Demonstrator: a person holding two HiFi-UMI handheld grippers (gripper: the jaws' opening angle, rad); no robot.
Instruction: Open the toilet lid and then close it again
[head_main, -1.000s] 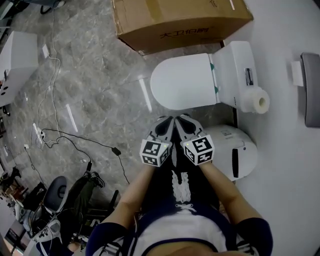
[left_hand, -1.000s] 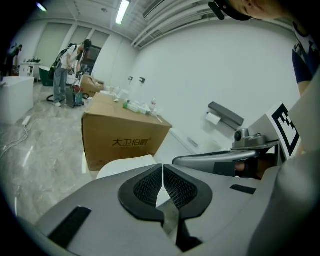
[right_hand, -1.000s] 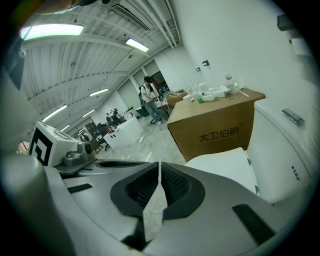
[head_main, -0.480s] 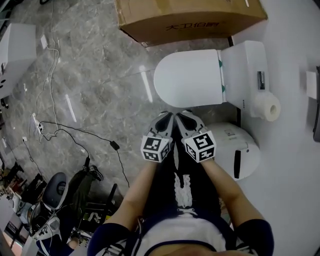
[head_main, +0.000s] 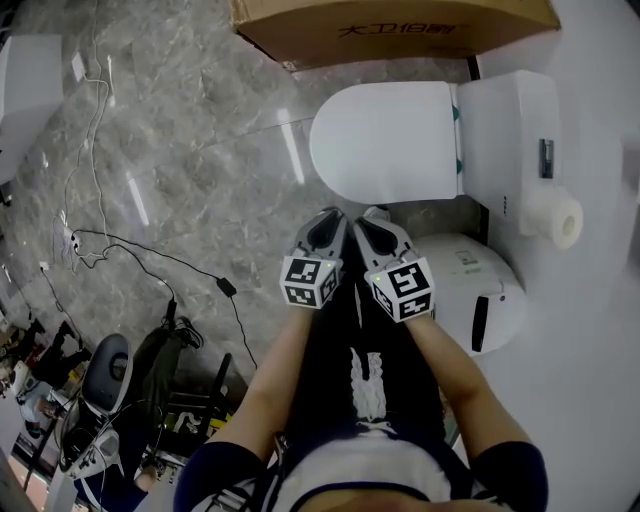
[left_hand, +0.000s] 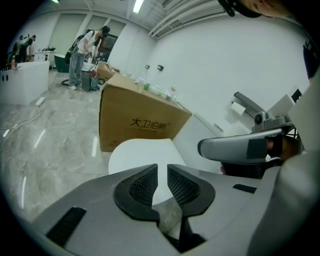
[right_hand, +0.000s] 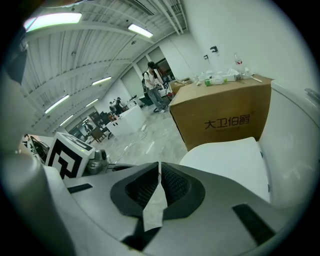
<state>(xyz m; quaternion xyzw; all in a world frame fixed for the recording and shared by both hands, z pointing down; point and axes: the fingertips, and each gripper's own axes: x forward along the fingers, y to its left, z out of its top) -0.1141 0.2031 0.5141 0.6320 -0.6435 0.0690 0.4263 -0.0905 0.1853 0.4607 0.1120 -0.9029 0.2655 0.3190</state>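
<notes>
Top of frame, we read "大卫伯爵" on the cardboard box (head_main: 400, 25) above the closed toilet lid (head_main: 385, 140). Left gripper (head_main: 328, 218) jaws have just been opening, nothing between them; right gripper (head_main: 372, 218) jaws pressed together.

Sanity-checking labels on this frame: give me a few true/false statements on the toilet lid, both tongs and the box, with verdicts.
1. The toilet lid is down. True.
2. The left tongs grip the lid. False: they stand slightly apart, have just been opening, have nothing between them, and are short of the lid.
3. The right tongs are shut. True.
4. The cardboard box sits on the lid. False: it stands on the floor, on the far side of the lid.
</notes>
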